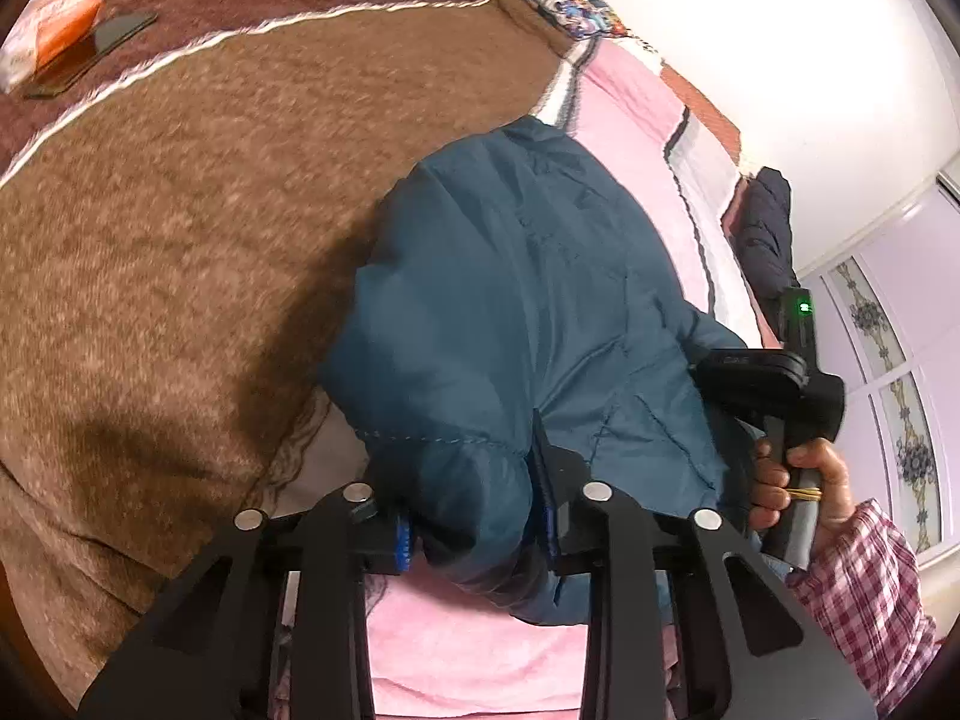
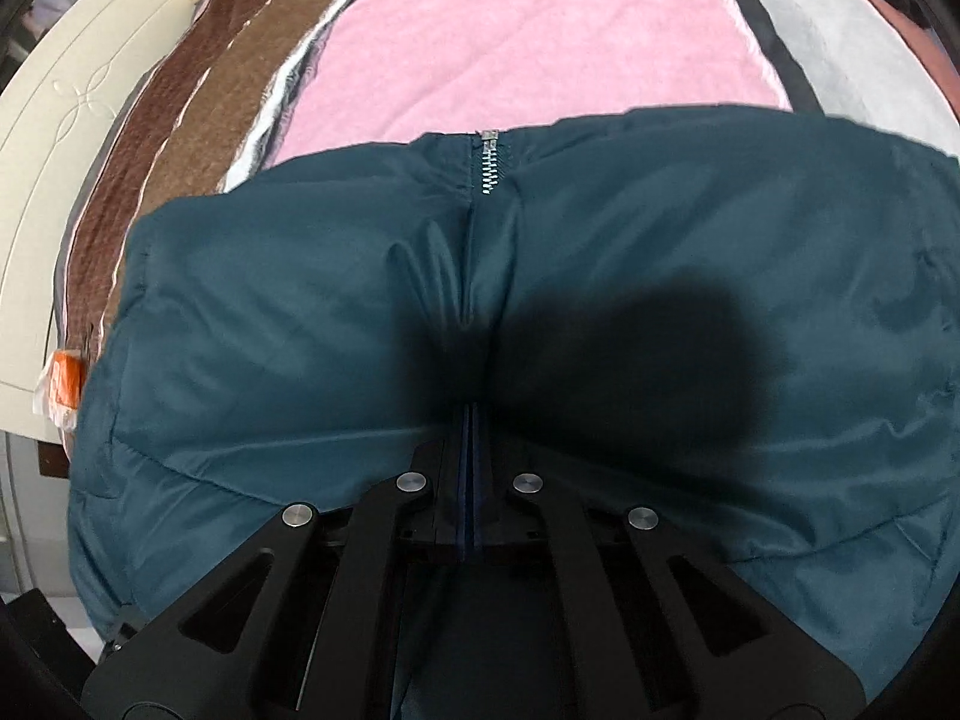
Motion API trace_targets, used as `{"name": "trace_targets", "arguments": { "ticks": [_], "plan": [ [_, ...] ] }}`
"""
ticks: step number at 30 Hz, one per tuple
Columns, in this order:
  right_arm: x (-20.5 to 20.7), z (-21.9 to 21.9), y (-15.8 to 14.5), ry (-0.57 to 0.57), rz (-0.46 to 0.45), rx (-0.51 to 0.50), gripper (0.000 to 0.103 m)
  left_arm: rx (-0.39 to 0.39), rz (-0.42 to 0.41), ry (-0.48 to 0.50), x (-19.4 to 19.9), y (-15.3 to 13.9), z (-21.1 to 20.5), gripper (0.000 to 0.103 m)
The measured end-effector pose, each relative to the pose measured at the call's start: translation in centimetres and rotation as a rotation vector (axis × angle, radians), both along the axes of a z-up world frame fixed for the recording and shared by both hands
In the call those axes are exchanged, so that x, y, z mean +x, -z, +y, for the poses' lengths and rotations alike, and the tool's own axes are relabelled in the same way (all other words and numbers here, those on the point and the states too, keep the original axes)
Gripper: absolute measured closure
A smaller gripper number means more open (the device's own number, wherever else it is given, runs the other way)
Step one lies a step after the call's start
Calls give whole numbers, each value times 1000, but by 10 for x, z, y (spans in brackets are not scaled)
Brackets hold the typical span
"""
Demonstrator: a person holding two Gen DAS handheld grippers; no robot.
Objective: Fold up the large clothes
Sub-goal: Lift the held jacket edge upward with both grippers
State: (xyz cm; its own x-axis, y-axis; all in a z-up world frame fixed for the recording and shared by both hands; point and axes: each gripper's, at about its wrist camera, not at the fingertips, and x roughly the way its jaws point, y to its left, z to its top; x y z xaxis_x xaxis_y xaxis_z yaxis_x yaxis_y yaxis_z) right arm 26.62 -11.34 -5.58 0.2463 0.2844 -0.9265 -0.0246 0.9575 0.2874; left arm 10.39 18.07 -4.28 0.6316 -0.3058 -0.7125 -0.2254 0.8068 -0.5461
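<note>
- Left wrist: my left gripper [image 1: 477, 531] jaws clamp a puffy jacket [image 1: 528, 300] fold; the thick bunch could squirt out.
- My right gripper [image 2: 468, 474] jaws are together, empty, pressed at the zipper [image 2: 489, 162] line; it may drag fabric.

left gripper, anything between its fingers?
Yes: in the left wrist view a bunched fold of the teal jacket fills the gap of the left gripper, both blue pads against it.

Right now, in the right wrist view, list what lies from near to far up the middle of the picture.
Right gripper with its jaws shut, puffy teal quilted jacket, silver metal zipper at the jacket's far edge, pink fleece blanket.
</note>
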Motion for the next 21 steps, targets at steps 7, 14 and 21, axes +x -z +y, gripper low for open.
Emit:
{"name": "trace_targets", "arguments": {
  "ticks": [7,14,21],
  "plan": [
    [-25,-6,-40,4,-93,-6,101,20,-3,8,2,-7,-4,80],
    [-142,-11,-86,-122,-157,95,101,26,-29,17,-4,-17,-7,80],
    [-191,-12,-24,-128,15,109,101,44,-68,41,-10,-37,-18,81]
  ]
}}
